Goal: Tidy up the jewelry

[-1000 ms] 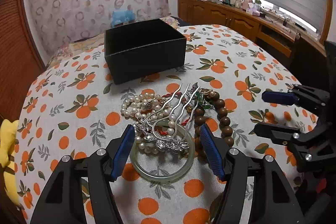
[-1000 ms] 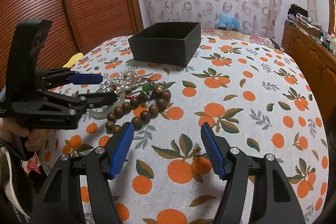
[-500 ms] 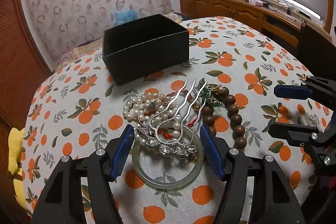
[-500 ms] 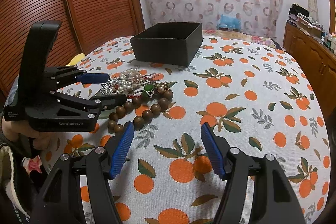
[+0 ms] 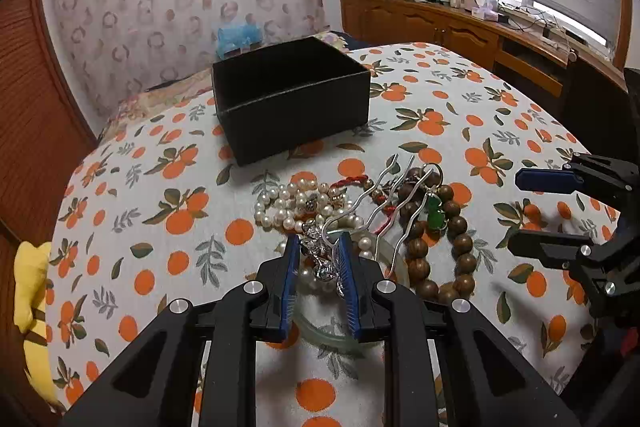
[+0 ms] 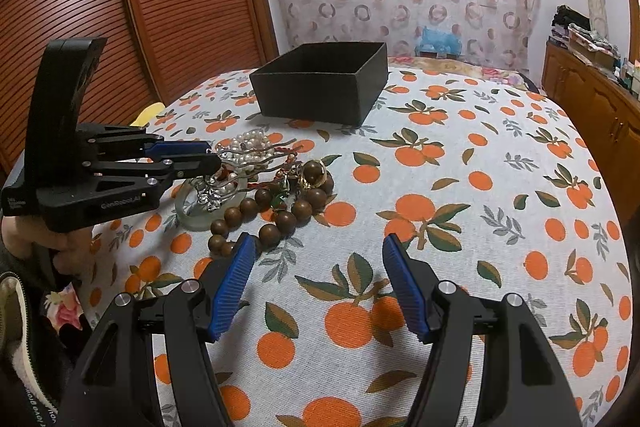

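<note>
A heap of jewelry lies on the orange-print tablecloth (image 5: 440, 99): a pearl string (image 5: 280, 207), a wooden bead bracelet (image 5: 460, 239), a pale jade bangle (image 5: 316, 337) and a silver hairpin (image 5: 320, 263) with wavy prongs. My left gripper (image 5: 319, 239) is closing, and its blue pads press on the hairpin's ornate head. In the right wrist view the left gripper (image 6: 212, 155) holds the hairpin (image 6: 256, 151) over the bangle (image 6: 188, 215). Beyond the heap stands an open black box (image 5: 292, 107). My right gripper (image 6: 319, 241) hangs open over bare cloth, near the bead bracelet (image 6: 280, 219).
A person's hand (image 6: 24, 231) grips the left tool's handle. Something yellow (image 5: 32, 287) lies at the table's left edge. Slatted wooden doors (image 6: 80, 7) stand to the left, and a cluttered wooden sideboard (image 5: 440, 27) runs along the right wall.
The left gripper's jaws have narrowed from wide open onto the hairpin's head. The right gripper has stayed where it was, still open.
</note>
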Demonstrator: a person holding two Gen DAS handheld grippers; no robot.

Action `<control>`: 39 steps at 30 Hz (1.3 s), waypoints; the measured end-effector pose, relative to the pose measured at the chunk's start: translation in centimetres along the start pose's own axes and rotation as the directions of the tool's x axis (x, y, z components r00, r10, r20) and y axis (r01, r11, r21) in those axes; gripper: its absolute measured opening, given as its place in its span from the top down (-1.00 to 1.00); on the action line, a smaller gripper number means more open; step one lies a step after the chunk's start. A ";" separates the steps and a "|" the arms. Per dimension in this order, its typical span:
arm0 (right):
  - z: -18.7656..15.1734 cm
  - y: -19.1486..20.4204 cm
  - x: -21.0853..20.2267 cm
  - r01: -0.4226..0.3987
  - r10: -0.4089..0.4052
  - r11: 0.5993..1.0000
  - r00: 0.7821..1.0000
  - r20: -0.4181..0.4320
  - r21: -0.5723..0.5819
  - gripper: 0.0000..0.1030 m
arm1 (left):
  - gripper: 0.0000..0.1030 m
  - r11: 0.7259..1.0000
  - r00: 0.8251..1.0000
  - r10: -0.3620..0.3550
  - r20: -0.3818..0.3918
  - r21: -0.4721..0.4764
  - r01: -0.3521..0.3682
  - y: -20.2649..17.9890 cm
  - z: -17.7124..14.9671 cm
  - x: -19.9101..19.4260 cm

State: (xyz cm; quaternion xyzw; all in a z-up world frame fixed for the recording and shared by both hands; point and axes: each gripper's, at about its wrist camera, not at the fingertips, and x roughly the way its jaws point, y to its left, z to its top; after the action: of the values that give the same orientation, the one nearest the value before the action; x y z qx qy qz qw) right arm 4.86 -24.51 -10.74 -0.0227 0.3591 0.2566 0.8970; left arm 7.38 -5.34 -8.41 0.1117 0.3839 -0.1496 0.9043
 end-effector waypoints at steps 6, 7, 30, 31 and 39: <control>0.0 -0.1 0.0 -0.001 0.001 1.000 1.000 0.000 0.000 -0.33 | 0.67 1.000 1.000 -0.017 0.026 -0.021 0.017 0.0 -0.2 -0.5; 0.0 -0.1 0.0 -0.001 0.001 1.000 1.000 0.000 0.000 -0.33 | 0.68 1.000 0.999 -0.019 0.032 -0.024 0.020 0.0 -0.2 -0.7; 0.1 -0.4 0.2 0.005 -0.005 1.000 1.000 -0.015 -0.002 -0.33 | 0.98 0.996 0.986 -0.061 0.153 -0.049 0.069 -0.2 1.0 -4.3; 0.1 -0.4 0.1 0.008 -0.008 1.000 1.000 -0.018 -0.005 -0.33 | 0.98 0.997 0.985 -0.055 0.163 -0.052 0.064 -0.1 1.1 -4.6; 1.8 0.2 0.5 -0.009 0.008 0.999 1.000 -0.023 -0.037 -0.21 | 0.98 0.999 0.977 -0.008 0.213 -0.044 0.018 0.5 1.9 -6.1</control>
State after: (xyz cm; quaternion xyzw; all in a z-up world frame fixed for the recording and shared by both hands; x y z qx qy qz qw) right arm 6.21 -23.77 -9.72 -0.0405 0.3648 0.2668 0.8911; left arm 4.77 -4.37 -2.60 0.0718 0.2889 -0.1577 0.9416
